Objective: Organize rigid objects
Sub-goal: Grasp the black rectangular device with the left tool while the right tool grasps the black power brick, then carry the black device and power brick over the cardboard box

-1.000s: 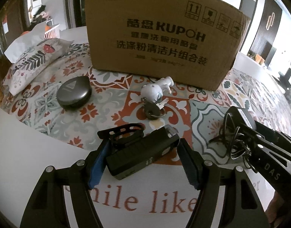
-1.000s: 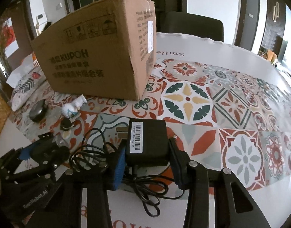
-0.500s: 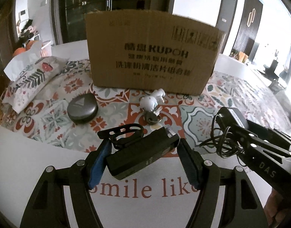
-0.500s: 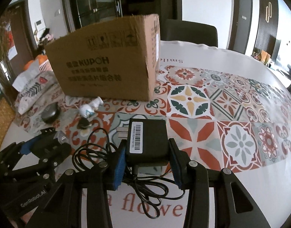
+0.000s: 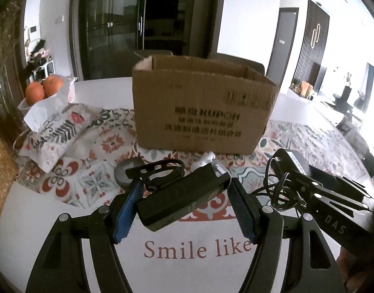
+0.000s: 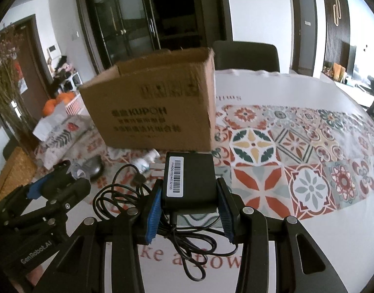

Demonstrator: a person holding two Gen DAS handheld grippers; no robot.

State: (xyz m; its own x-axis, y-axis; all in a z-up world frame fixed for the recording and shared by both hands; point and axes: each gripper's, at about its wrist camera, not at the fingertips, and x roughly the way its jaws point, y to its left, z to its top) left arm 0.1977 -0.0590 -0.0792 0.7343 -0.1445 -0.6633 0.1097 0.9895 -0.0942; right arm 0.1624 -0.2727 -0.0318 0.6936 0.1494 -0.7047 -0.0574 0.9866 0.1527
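My left gripper (image 5: 184,202) is clamped on a black flashlight (image 5: 184,199). My right gripper (image 6: 189,201) grips a black power adapter (image 6: 189,182), near the open cardboard box (image 6: 152,112).

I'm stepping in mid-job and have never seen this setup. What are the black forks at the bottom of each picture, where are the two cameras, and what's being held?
There is no robot arm here: a person carries a two-finger gripper in each hand, and a fisheye camera on each looks forward along its fingers. The forks are those fingers.

In the left wrist view, the left gripper is shut on a black flashlight-like device with a clip mount. In the right wrist view, the right gripper is shut on a black power adapter, its cable dangling below. Each gripper also shows at the edge of the other's picture.

Ahead on the patterned tablecloth stands an open cardboard box. Before it lie a dark round case and a small white figurine, both partly hidden. A floral pouch lies to the left.
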